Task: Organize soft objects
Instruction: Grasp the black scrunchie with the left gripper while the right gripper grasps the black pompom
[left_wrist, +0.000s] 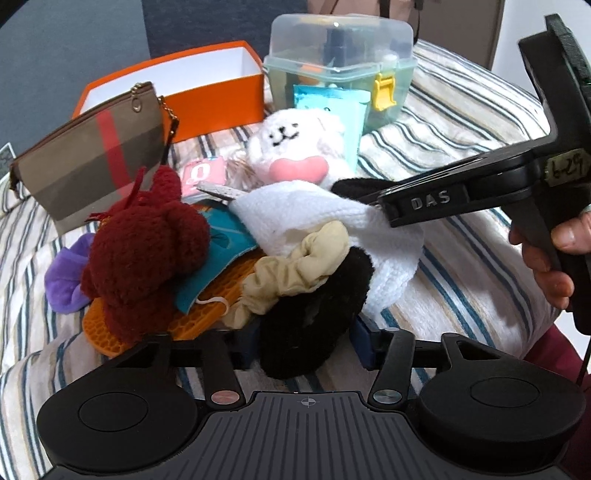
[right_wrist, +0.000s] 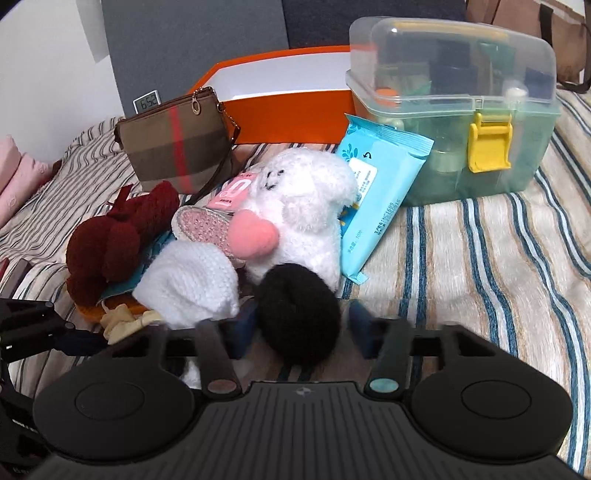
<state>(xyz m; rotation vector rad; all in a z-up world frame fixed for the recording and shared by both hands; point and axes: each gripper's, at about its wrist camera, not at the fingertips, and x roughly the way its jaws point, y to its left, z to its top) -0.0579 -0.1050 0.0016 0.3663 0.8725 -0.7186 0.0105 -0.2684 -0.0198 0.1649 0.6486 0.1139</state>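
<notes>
Right wrist view: the black fluffy pom (right_wrist: 299, 317) lies on the striped bed (right_wrist: 461, 266), dead ahead between the right gripper (right_wrist: 301, 332) fingers, which stand half-spread on either side of it — whether they press it, I cannot tell. The left gripper (left_wrist: 306, 343) (spread wide) frames the same pom (left_wrist: 314, 317) from nearer the pile — the right looks squarer to it.

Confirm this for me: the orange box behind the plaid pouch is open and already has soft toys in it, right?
Not quite. The orange box behind the plaid pouch is open, but the white interior the left wrist view shows is bare, with no toys visible. The white plush and dark red plush lie on the bedspread.
</notes>
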